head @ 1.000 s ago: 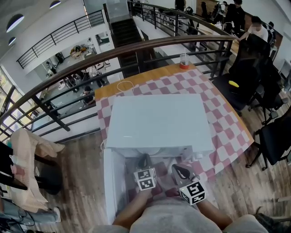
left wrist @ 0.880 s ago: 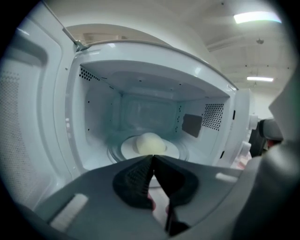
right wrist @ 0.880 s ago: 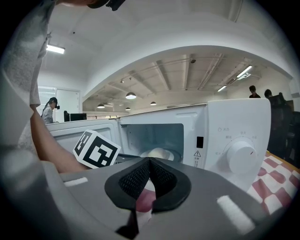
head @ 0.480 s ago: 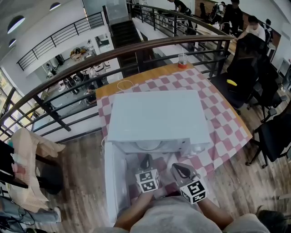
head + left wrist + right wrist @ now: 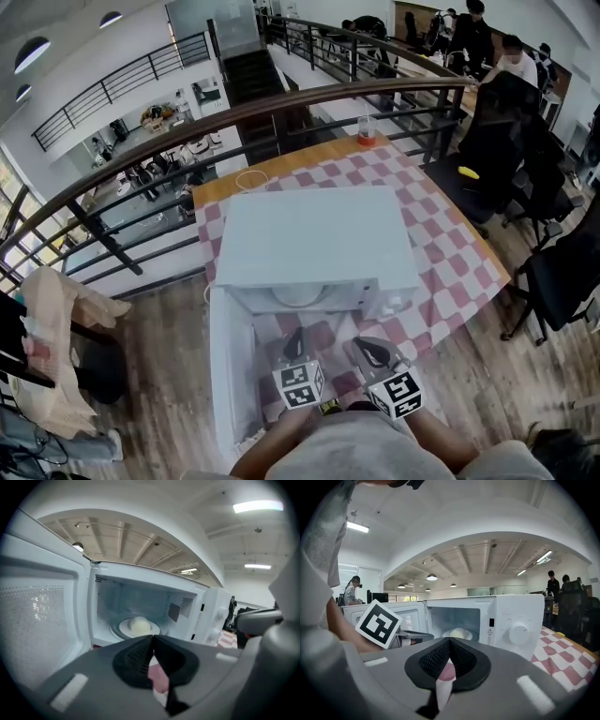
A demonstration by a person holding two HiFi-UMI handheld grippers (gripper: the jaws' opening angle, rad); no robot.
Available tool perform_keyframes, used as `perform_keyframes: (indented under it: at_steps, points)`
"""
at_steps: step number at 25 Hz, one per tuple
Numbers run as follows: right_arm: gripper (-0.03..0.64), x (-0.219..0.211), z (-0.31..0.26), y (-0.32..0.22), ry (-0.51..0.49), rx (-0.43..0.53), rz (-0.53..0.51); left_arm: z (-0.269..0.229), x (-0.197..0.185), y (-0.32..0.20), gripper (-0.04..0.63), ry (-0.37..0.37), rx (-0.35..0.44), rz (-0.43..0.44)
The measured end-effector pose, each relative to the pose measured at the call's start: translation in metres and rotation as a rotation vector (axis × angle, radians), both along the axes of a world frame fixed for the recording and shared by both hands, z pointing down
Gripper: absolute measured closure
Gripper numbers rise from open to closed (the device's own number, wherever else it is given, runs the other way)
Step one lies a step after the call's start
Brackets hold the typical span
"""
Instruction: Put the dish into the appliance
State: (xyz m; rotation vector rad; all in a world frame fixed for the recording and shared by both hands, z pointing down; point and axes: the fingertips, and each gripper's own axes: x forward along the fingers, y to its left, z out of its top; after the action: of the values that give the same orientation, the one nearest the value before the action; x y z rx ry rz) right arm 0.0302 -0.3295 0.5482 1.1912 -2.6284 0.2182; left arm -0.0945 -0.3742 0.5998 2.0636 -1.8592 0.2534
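Left gripper view looks straight into the open microwave (image 5: 206,613), where the dish (image 5: 138,626), a white plate carrying a pale round bun, sits on the turntable in the middle of the cavity. That view's left gripper (image 5: 153,641) has its jaws clenched together with nothing between them. The right gripper (image 5: 450,645) is the same, jaws pressed shut and empty. In the head view both hover just in front of the cavity mouth, over the checked cloth of the surface (image 5: 450,234), with the door (image 5: 230,375) swung wide out to the left. The placing itself looks done, so the step in hand is probably to clear the opening and shut the door. To do that well, both grippers should come fully out of the door's arc. The left one can then reach round to the door's outer face near its free edge and push steadily until the latch catches, without jolting the microwave on the cloth
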Motion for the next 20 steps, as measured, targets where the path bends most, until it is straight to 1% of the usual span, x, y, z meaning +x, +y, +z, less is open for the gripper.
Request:
perform_keyframes:
  at_steps: [3, 7, 11, 16, 20]
  points:
    - [0.618, 0.007, -0.001, 0.011, -0.006, 0.001, 0.012, -0.003, 0.008, 0.014, 0.586, 0.009, -0.002, 0.023]
    - [0.618, 0.015, 0.002, 0.029, -0.007, -0.007, 0.016, -0.007, 0.013, 0.038, 0.586, -0.001, 0.008, 0.038]
    - [0.618, 0.018, 0.001, 0.053, -0.004, -0.002, 0.009, -0.004, 0.018, 0.067, 0.586, 0.008, 0.002, 0.040]
    - [0.618, 0.033, -0.006, 0.094, 0.004, 0.005, 0.014, -0.007, 0.026, 0.115, 0.586, 0.003, -0.008, 0.040]
    - [0.618, 0.043, -0.005, 0.133, 0.003, 0.009, 0.028, -0.013, 0.035, 0.160, 0.586, 0.035, 0.002, 0.043]
